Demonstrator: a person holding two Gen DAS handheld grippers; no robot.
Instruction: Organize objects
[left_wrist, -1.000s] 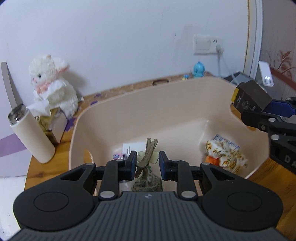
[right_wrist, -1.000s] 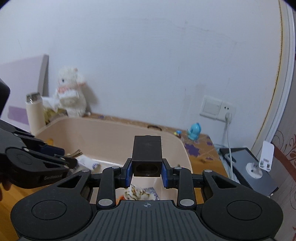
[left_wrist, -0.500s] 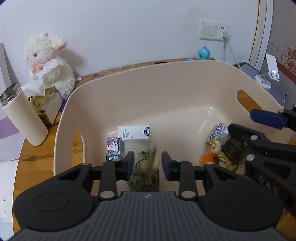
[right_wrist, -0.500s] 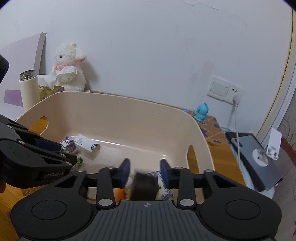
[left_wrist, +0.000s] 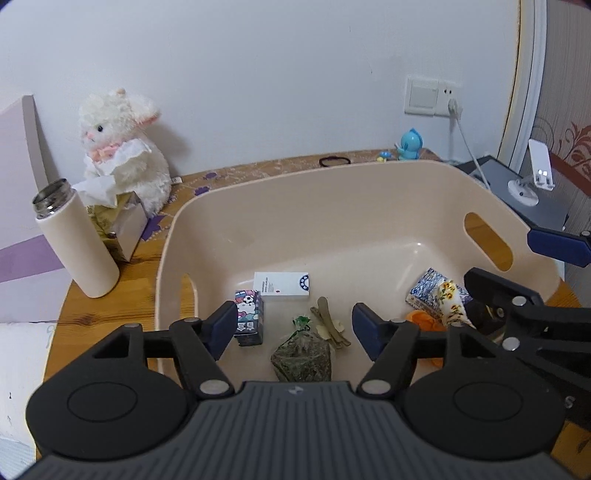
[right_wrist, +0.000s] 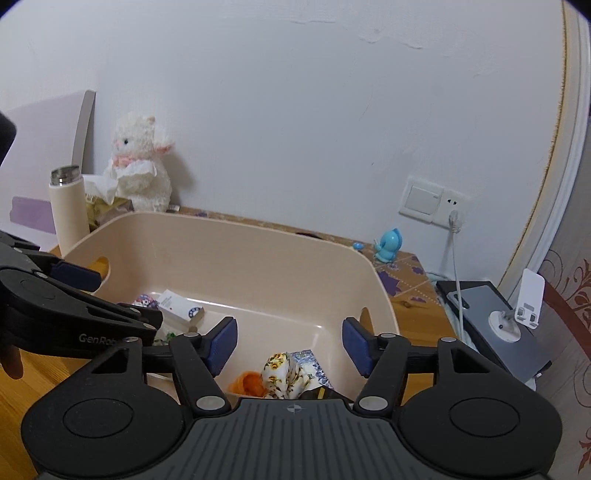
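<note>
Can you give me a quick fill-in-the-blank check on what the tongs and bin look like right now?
1. Both the left tongs and the right tongs are ____ and hold nothing.
2. The white box lies ____ the beige bin.
3. The cream bottle stands upright ____ the bin, on the wooden table.
4. The colour of the small figurine near the wall socket is ____.

Missing words: open; inside; outside; blue
</note>
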